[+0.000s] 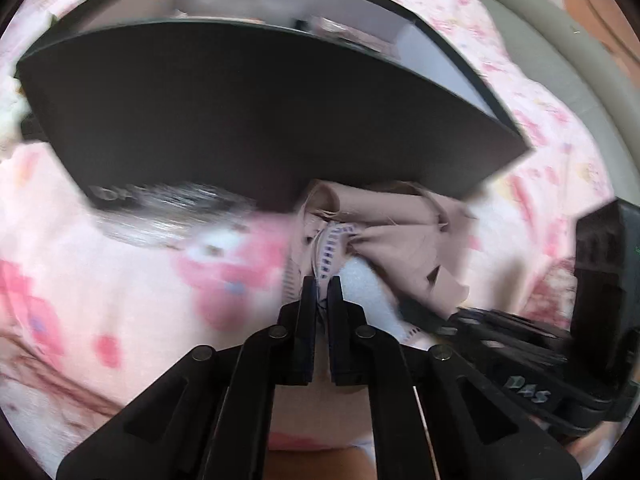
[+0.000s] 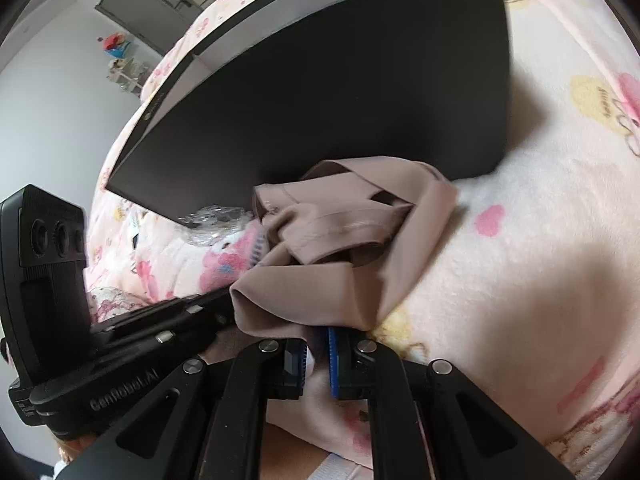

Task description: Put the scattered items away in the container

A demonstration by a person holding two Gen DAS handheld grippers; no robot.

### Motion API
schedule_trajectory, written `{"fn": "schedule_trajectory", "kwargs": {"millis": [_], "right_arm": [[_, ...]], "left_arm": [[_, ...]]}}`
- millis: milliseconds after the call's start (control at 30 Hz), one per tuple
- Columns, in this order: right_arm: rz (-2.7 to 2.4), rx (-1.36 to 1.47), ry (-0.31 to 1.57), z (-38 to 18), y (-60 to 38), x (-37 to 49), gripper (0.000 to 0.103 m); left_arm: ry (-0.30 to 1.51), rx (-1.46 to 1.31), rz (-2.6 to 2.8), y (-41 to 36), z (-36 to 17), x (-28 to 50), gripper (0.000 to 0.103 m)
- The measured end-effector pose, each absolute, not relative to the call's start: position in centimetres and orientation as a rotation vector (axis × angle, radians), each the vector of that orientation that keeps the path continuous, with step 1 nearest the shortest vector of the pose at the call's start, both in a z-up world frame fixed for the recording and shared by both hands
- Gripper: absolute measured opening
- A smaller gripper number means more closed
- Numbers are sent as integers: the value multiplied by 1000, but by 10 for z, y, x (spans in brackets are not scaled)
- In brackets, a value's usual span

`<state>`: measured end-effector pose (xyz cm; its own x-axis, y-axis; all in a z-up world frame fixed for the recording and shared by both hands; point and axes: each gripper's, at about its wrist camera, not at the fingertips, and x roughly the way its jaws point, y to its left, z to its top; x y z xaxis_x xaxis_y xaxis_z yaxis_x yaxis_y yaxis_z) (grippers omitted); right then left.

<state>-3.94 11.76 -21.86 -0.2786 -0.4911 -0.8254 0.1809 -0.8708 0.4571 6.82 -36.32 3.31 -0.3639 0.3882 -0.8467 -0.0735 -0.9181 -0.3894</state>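
Crumpled beige cloth garment (image 2: 332, 240) lies against the near wall of the black open-top box (image 1: 256, 120); left gripper (image 1: 322, 284) and right gripper (image 2: 318, 340) both clenched on its near edges (box straight ahead, beyond).

This is looking like a bedroom in a home: a soft pink fleece blanket (image 2: 540, 240) printed with cartoon characters is covering the bed where everything is lying, and a padded beige headboard (image 1: 540, 40) is curving along its edge. Across the room a grey door (image 2: 148, 0) is sitting in a plain white wall (image 2: 48, 120), with a small shelf of toys and trinkets (image 2: 124, 68) standing against it
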Motion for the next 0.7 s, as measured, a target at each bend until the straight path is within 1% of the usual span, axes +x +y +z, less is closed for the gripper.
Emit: {"fn": "schedule_trajectory", "kwargs": {"millis": [100, 167, 300, 367, 433, 467, 600, 700], "right_arm": [[-2191, 1555, -390, -219, 119, -39, 1], [-2188, 1514, -425, -215, 121, -38, 1], [-2057, 1338, -656, -201, 140, -34, 2], [-1981, 1350, -765, -207, 148, -38, 3], [-1935, 1417, -837, -219, 151, -43, 8], [-1917, 1444, -853, -224, 150, -45, 10], [-1920, 1470, -837, -229, 144, -51, 10], [-1915, 1470, -883, -229, 149, -50, 10]], "left_arm": [[-545, -1567, 2278, -373, 30, 65, 3], [-545, -1486, 2249, -370, 38, 71, 3], [-525, -1424, 2207, -363, 46, 81, 3], [-545, -1429, 2203, -365, 44, 81, 3], [-556, -1441, 2193, -369, 44, 80, 3], [-549, -1451, 2195, -363, 41, 83, 3], [-552, -1490, 2185, -363, 41, 80, 1], [-574, -1471, 2165, -366, 39, 77, 2]]}}
